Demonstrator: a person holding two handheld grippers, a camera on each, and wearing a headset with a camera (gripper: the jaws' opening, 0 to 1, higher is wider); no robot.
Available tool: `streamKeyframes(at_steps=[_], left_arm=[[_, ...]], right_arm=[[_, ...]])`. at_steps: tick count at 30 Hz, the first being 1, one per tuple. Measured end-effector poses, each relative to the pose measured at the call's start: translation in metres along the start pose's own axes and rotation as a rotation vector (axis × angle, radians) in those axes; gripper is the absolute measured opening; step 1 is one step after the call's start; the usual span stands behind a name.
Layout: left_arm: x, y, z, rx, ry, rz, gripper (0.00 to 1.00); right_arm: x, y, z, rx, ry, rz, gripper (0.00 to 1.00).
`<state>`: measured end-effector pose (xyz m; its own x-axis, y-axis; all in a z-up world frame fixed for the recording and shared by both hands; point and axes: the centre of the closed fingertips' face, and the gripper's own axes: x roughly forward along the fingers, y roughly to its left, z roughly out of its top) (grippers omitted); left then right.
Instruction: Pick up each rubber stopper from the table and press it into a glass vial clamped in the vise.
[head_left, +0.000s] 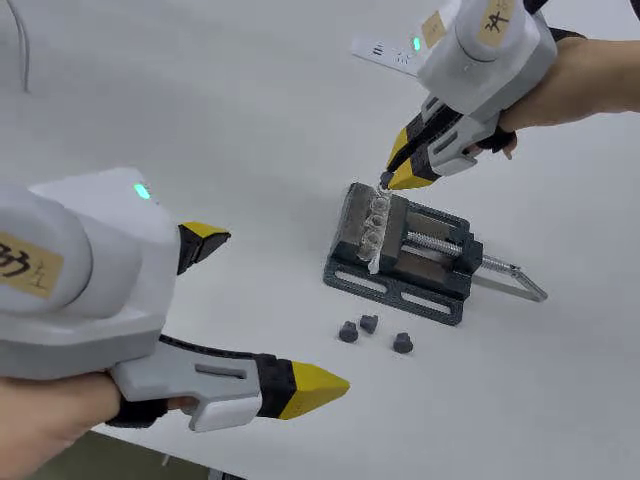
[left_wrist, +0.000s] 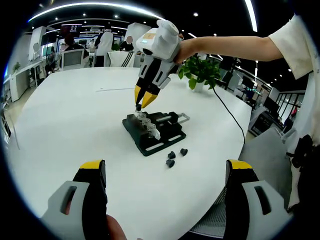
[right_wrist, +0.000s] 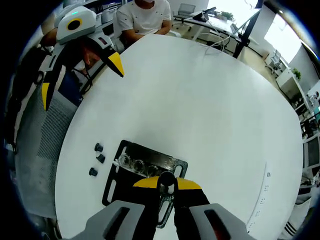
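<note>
A black bench vise (head_left: 440, 262) stands mid-table with a row of clear glass vials (head_left: 375, 224) clamped upright in it. My right gripper (head_left: 403, 168) hangs just above the far end of that row, shut on a small dark rubber stopper (right_wrist: 167, 181). That stopper sits right over the end vial (right_wrist: 150, 170); I cannot tell whether they touch. Three loose dark stoppers (head_left: 369, 323) lie on the white table (head_left: 200, 110) in front of the vise. My left gripper (head_left: 265, 310) is held open at the near left, apart from everything, with nothing between its fingers.
The vise's screw handle (head_left: 512, 272) sticks out to the right. A white power strip (head_left: 385, 52) lies at the far side. The table's near edge (head_left: 150, 445) runs under my left hand. A potted plant (left_wrist: 200, 72) and seated people (right_wrist: 145, 15) are beyond the table.
</note>
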<state>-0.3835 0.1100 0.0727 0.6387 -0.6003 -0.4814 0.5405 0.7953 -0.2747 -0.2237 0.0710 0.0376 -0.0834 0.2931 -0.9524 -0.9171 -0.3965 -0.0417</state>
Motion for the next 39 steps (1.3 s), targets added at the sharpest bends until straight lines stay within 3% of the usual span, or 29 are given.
streamKeyframes(at_steps=[13,20,39], left_arm=[[0.0007,0.0012,-0.0006,-0.009,-0.001,0.000,0.99],[0.0027,-0.0023,0.0018,-0.007,-0.007,-0.006,0.99],[0.0016,-0.0026,0.0017,-0.025,-0.021,-0.007,0.99]], right_arm=[[0.0018,-0.0028,0.0003,0.016,0.022,-0.016,0.05],[0.0018,-0.0033,-0.0025,0.131,0.036,-0.044,0.04],[0.0030,-0.0035,-0.0026,0.337,0.023,-0.152,0.04]])
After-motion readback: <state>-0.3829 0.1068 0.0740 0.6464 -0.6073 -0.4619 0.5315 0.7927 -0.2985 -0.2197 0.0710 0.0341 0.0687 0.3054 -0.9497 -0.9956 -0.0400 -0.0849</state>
